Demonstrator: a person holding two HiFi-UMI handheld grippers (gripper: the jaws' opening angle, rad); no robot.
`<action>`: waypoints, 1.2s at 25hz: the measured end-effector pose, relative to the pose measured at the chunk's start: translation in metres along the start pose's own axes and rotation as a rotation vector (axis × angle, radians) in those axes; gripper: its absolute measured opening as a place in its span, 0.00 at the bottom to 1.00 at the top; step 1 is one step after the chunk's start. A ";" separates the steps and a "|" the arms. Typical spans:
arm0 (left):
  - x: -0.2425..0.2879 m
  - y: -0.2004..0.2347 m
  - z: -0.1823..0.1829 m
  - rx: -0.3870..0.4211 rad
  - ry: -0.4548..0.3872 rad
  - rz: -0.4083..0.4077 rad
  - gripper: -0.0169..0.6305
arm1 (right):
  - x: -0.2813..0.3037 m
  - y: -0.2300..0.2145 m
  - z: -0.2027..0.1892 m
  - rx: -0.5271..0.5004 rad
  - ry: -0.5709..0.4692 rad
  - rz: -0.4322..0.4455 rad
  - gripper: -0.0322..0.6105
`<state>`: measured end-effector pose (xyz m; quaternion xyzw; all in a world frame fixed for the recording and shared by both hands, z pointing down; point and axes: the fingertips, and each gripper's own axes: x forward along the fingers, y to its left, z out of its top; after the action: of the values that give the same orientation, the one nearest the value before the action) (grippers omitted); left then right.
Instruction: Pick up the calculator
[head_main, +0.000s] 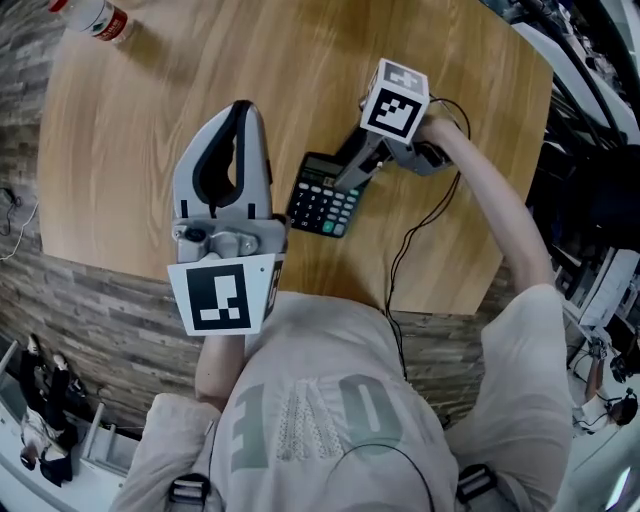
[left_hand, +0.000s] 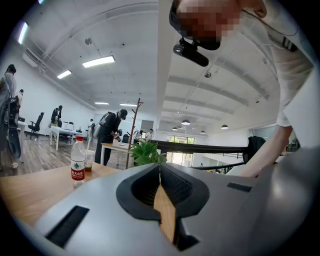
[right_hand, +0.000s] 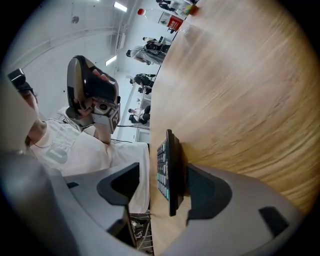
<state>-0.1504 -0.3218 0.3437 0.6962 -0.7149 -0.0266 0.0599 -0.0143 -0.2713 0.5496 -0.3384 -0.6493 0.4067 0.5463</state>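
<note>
A black calculator (head_main: 322, 205) with green and dark keys lies on the round wooden table (head_main: 180, 90), near its front edge. My right gripper (head_main: 347, 180) reaches down onto the calculator's far end. In the right gripper view the calculator (right_hand: 168, 170) shows edge-on between the jaws of the right gripper (right_hand: 162, 176). One finger (right_hand: 200, 186) sits against its back on the table side. The other finger (right_hand: 125, 182) stands off the keys with a gap. My left gripper (head_main: 241, 112) is held up over the table, shut and empty. Its jaws meet in the left gripper view (left_hand: 160, 172).
A plastic water bottle (head_main: 98, 18) with a red label lies at the table's far left edge and also shows in the left gripper view (left_hand: 77, 160). A black cable (head_main: 405, 250) trails from the right gripper over the front edge. People and desks fill the office behind.
</note>
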 end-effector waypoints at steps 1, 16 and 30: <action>0.000 -0.001 -0.001 -0.007 -0.001 0.000 0.05 | 0.001 0.000 -0.002 0.008 0.015 0.009 0.52; 0.007 0.007 -0.013 -0.063 0.006 0.019 0.05 | 0.019 -0.002 -0.009 0.030 0.132 0.050 0.47; 0.007 0.003 -0.015 -0.058 0.022 0.025 0.05 | 0.015 -0.024 -0.016 -0.014 0.168 -0.114 0.24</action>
<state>-0.1516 -0.3282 0.3589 0.6852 -0.7219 -0.0390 0.0884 -0.0011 -0.2657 0.5787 -0.3377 -0.6221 0.3406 0.6188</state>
